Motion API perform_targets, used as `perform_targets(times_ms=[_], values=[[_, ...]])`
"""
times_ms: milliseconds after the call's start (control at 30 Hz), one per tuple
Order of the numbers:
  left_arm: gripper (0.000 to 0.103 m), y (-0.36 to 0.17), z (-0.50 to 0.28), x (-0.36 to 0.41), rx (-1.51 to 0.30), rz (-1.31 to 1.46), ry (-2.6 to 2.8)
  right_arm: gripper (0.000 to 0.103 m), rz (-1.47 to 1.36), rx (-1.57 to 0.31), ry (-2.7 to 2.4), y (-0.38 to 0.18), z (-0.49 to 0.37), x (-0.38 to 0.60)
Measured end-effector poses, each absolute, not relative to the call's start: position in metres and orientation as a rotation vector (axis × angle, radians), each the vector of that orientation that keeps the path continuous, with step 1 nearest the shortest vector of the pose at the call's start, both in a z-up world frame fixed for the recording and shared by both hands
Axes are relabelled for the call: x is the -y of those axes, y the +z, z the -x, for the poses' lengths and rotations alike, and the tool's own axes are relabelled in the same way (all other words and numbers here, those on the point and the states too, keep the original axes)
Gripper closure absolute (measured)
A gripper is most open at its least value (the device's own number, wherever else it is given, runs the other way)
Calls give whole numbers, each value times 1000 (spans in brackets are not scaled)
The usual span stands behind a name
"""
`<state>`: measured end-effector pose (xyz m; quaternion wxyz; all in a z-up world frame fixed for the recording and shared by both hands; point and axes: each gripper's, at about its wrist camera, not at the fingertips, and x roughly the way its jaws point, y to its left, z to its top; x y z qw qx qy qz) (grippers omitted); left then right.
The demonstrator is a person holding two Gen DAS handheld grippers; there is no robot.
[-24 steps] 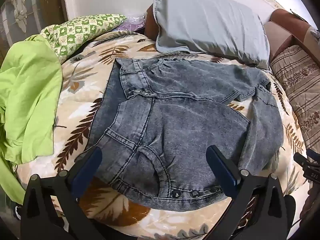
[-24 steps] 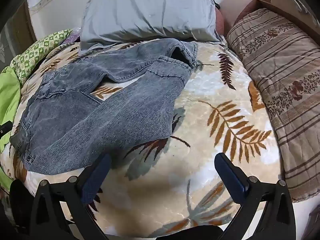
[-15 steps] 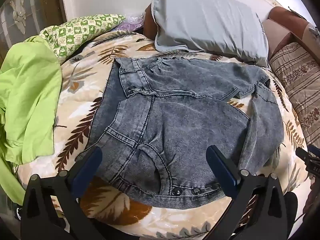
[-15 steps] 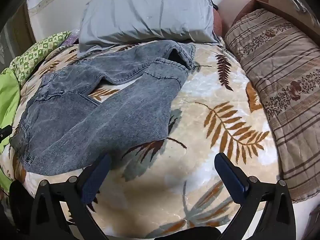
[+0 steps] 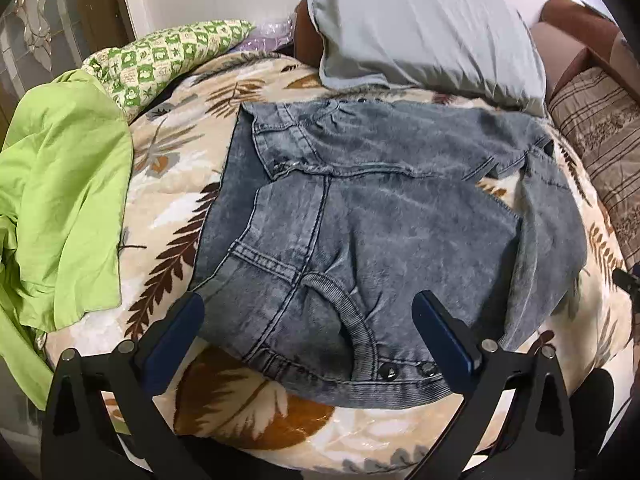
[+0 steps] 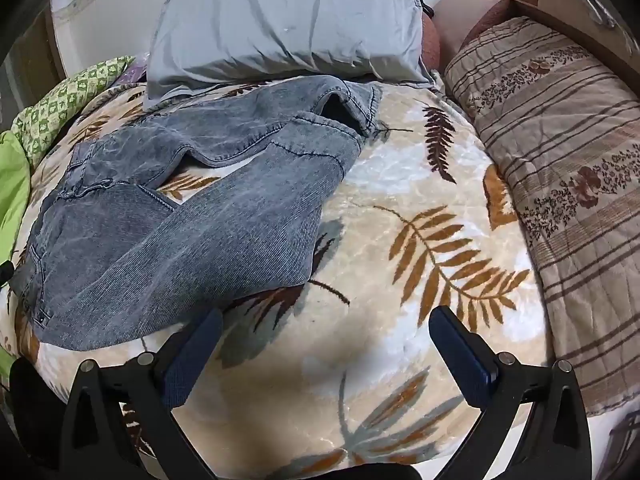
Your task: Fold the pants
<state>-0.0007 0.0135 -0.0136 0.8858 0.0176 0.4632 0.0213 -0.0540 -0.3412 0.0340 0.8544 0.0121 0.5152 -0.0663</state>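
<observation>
The pants (image 5: 360, 216) lie on the leaf-print blanket (image 6: 420, 280), in front of the grey pillow (image 5: 424, 28). The waistband with its snap buttons sits at the near left end; the legs run away toward the right, so the long axis lies across both views, left to right. The legs are doubled and overlap loosely, with the cuffs bunched at the far right near the pillow.

The left gripper (image 5: 308, 332) is spread wide and holds nothing. Its fingers straddle the waistband directly below, one to each side of the curved pocket seam. It hovers just above the cloth; contact cannot be confirmed.

The right gripper (image 6: 324, 344) is also spread wide and empty. It is over bare blanket. The nearest pants edge, the lower leg, lies ahead and to the left of its left finger (image 6: 192, 360).

Judgement: the left gripper is nearer to the pants and is aligned with the waistband. The right gripper must travel forward and left to reach the leg end. A fold along the long axis depends on both ends being held.
</observation>
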Motion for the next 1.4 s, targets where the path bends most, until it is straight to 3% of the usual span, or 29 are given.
perform_targets(times_ms=[1400], values=[[0, -24, 4, -26, -1005, -58, 71, 1, -31, -1078, -144, 34, 54, 360]])
